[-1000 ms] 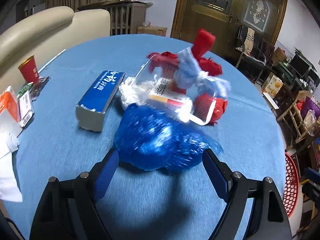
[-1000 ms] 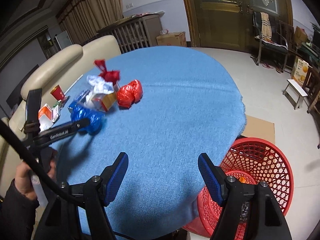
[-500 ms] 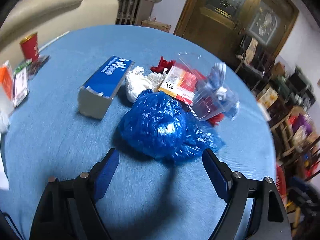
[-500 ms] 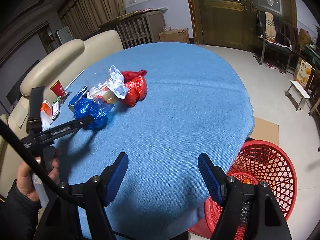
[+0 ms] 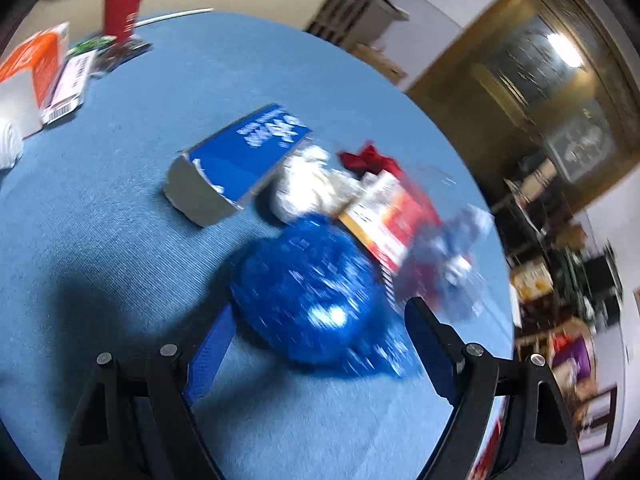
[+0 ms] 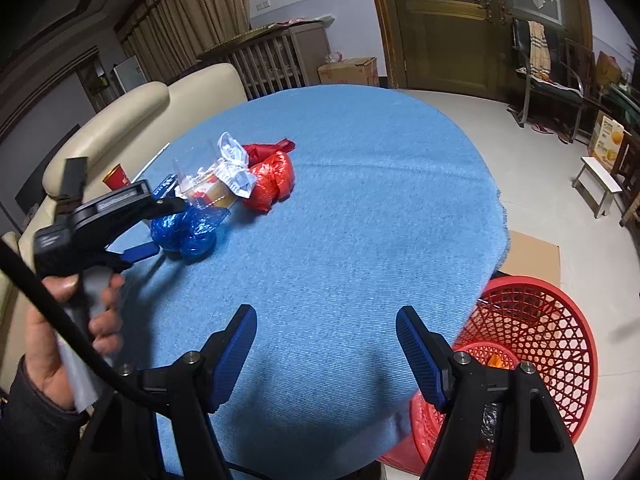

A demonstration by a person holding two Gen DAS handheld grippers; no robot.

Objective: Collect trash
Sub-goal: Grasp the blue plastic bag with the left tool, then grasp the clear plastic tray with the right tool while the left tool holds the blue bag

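**Blue bag sits between the left fingers, not yet pinched**

The crumpled blue plastic bag (image 5: 308,300) lies on the blue tablecloth (image 5: 100,208), straight ahead of the left gripper (image 5: 316,344) and partly inside its spread. The bag is a rounded lump with no clear long axis; a loose tail trails toward the right finger. The left jaws stand wide, one on each side of the bag, and the blurred view does not show either pad pressing it. Just beyond the bag lie a blue carton (image 5: 244,160), a white wad (image 5: 308,184) and a red-and-white box (image 5: 388,216), close enough that a deeper reach may catch them too.

The right gripper (image 6: 326,348) is well apart from the pile, wide open and empty over bare cloth near the table edge, with the red basket (image 6: 552,320) on the floor just beside it. The left hand is clearly the nearer one for this grab.
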